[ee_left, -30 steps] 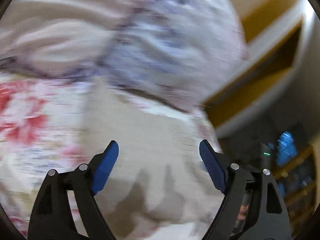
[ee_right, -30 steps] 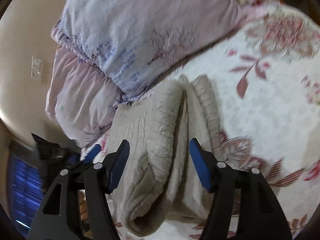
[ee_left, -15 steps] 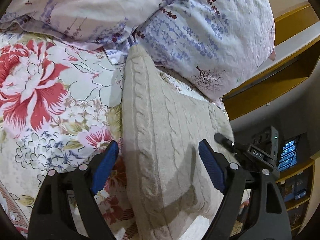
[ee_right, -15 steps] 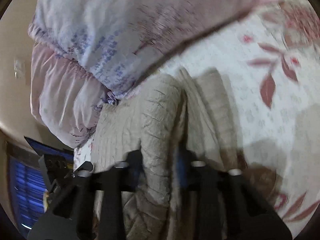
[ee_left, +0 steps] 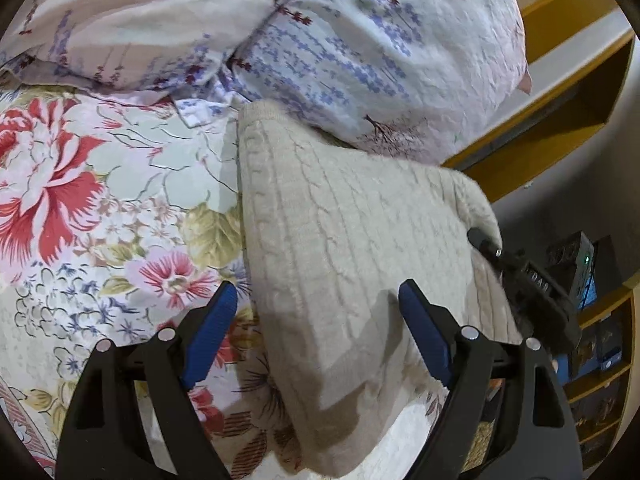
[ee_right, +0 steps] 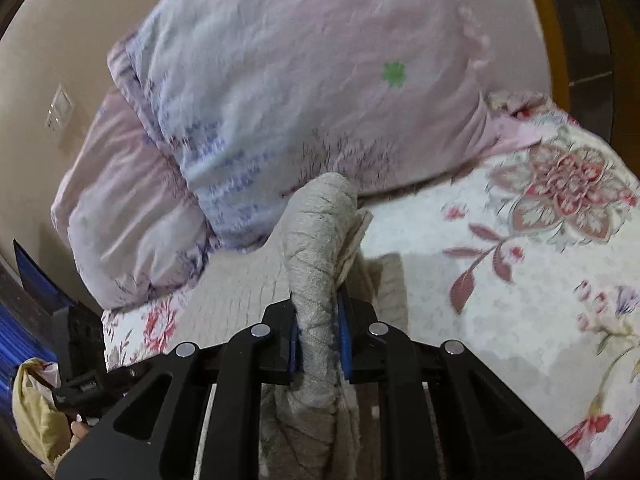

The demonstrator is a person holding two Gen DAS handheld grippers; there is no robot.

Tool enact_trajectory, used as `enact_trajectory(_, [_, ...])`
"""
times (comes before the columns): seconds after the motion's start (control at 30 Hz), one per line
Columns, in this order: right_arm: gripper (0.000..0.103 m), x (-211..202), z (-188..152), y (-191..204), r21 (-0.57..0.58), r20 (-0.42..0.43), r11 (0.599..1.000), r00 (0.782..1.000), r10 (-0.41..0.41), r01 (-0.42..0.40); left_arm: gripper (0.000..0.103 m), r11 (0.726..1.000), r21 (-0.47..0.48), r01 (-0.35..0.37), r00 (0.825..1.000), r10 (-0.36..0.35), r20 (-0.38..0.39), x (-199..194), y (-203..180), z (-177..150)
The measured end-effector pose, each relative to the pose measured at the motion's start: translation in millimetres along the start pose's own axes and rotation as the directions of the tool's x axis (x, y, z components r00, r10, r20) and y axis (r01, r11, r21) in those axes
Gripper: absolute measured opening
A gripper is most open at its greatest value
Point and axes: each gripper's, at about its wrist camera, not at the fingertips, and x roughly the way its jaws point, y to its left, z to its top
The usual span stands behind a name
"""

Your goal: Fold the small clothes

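You had the right gripper (ee_right: 318,336) closing on a bunched ridge of the beige cable-knit sweater (ee_left: 340,248), its blue pads already pressing the knit from both sides. The left gripper (ee_left: 320,332) was spread wide and held nothing; it hovered over the near end of the sweater, one pad above the knit and the other above the floral bedsheet (ee_left: 100,220). The sweater lay folded lengthwise on that sheet, its far end tucked against the lavender-print pillow (ee_left: 360,60).

The risk, as I judged it, sat in your right-hand pinch: it took a thick roll of several layers, so a lift could drag the whole folded stack rather than one edge and undo the fold. The far end could also snag under the pillow. With your left side unanchored, nothing pinned the garment, so it might slide across the sheet.
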Motion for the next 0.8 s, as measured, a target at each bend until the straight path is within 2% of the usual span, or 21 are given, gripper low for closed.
enact_trajectory(0.1, [0.016, 25.2, -3.8, -19.7, 0.033, -0.105, 0.996, 0.991, -0.081, 0.085, 0.082, 1.000, 0.018, -0.002, 1.000, 0.002, -0.012, 2.7, -4.1, -2.7])
enact_trajectory(0.13, [0.019, 35.6, -7.5, -28.3, 0.050, -0.151, 0.994, 0.984, -0.093, 0.102, 0.081, 1.000, 0.017, -0.001, 1.000, 0.001, -0.019, 4.1, -5.6, -2.0])
enact_trajectory(0.17, [0.024, 36.4, -9.5, -34.0, 0.073, -0.159, 0.993, 0.984, -0.084, 0.096, 0.081, 1.000, 0.011, 0.006, 1.000, -0.005, -0.028, 4.0, -6.3, -3.2])
enact_trajectory(0.2, [0.029, 31.9, -10.0, -36.9, 0.090, -0.149, 0.991, 0.986, -0.081, 0.095, 0.081, 1.000, 0.004, 0.015, 0.999, -0.015, -0.033, 2.8, -6.5, -4.0])
enact_trajectory(0.27, [0.047, 12.2, -8.3, -42.6, 0.129, -0.104, 0.987, 0.991, -0.086, 0.099, 0.081, 0.998, -0.023, 0.050, 0.998, -0.050, -0.037, -2.8, -5.5, -6.6])
enact_trajectory(0.33, [0.059, -10.2, -10.7, -50.5, 0.168, -0.064, 0.984, 0.997, -0.053, 0.063, 0.081, 0.996, -0.052, 0.076, 0.996, -0.078, -0.042, -9.8, -2.4, -10.3])
enact_trajectory(0.4, [0.059, -27.7, -18.8, -56.3, 0.197, -0.062, 0.980, 0.998, -0.008, 0.020, 0.081, 0.992, -0.076, 0.102, 0.993, -0.105, -0.046, -16.0, -0.2, -14.6])
enact_trajectory(0.57, [0.059, -53.9, -46.7, -50.4, 0.218, -0.094, 0.973, 0.991, 0.092, -0.070, 0.078, 0.993, -0.073, 0.088, 0.994, -0.092, -0.056, -27.0, -2.8, -27.7])
enact_trajectory(0.7, [0.058, -63.8, -60.7, -42.7, 0.196, -0.104, 0.977, 0.988, 0.111, -0.089, 0.075, 0.994, -0.077, 0.083, 0.993, -0.089, -0.082, -27.3, -3.4, -36.9])
enact_trajectory(0.8, [0.045, -60.1, -67.1, -34.5, 0.157, -0.129, 0.985, 0.988, 0.089, -0.068, 0.065, 0.995, -0.076, 0.069, 0.992, -0.077, -0.102, -23.8, -3.5, -43.6])
